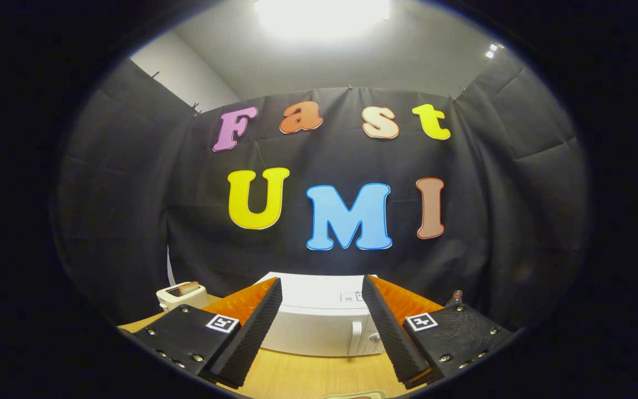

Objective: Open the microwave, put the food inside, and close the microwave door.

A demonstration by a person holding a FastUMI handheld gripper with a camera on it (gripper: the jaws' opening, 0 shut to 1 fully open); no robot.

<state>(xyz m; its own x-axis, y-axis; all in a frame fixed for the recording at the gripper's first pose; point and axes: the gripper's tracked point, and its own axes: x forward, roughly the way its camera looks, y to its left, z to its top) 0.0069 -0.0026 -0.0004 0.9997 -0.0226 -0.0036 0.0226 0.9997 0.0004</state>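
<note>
The gripper (322, 332) is spread wide and holds nothing, above the wooden bench (308, 377). Just beyond its fingers sits the white microwave (319, 321), door shut. A toaster (181, 295) with bread stands farther left. Behind is black cloth, then a grey ceiling with a bright light (322, 16).

Glossy white microwave (319, 327) on smooth pale wood table (308, 377); gripper (322, 316) fingers ribbed matt black.

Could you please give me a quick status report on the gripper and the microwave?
Gripper open, holding nothing. Microwave just ahead between the fingers, door shut. Toaster off to the side, path clear.
</note>
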